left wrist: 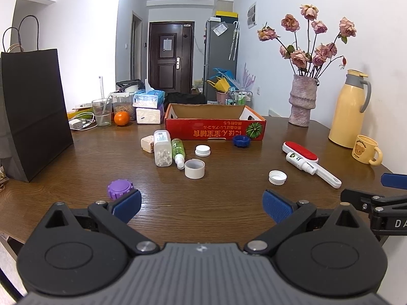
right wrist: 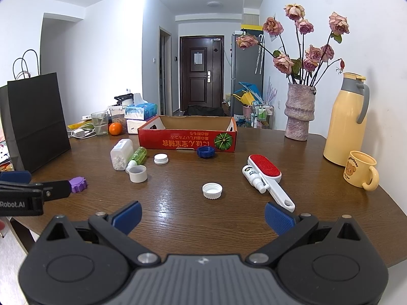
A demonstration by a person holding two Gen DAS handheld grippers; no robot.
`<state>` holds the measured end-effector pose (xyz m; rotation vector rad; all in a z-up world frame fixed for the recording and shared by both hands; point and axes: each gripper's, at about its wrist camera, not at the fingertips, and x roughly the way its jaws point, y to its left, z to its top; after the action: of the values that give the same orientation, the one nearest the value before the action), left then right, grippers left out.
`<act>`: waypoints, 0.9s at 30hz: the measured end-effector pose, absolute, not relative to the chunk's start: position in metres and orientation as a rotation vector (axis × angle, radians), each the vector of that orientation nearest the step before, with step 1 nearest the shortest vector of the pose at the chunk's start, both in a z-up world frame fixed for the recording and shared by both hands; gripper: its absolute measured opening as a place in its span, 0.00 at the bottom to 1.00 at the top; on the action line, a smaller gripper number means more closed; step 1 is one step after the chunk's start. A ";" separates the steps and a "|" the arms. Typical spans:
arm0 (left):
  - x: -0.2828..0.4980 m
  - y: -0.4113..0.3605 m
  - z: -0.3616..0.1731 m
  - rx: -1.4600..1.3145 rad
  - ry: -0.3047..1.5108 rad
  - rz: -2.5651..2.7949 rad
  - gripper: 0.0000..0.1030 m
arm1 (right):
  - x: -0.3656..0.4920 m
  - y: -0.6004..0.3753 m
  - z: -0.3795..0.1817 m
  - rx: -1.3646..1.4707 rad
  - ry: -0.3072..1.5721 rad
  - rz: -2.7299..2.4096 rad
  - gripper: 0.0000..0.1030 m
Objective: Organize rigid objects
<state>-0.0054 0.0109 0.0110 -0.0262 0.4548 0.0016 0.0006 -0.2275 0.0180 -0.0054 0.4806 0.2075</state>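
An empty red cardboard box stands mid-table. Loose items lie in front of it: a clear pill bottle, a green spray bottle, a roll of tape, two white caps, a blue cap, a purple cap, a red lint brush and a small white bottle. My left gripper and right gripper hover open over the near edge, holding nothing.
A black paper bag stands at the left. Tissue packs, a glass and an orange crowd the back left. A vase of roses, a yellow thermos and a bear mug line the right side.
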 end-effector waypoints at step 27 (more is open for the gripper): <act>0.075 0.064 -0.025 -0.077 0.556 0.131 1.00 | 0.089 -0.221 -0.020 0.000 0.607 0.174 1.00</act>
<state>0.0755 0.0637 -0.0252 -0.0774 0.5560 0.1308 0.0886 -0.2208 -0.0201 0.0005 0.6074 0.1743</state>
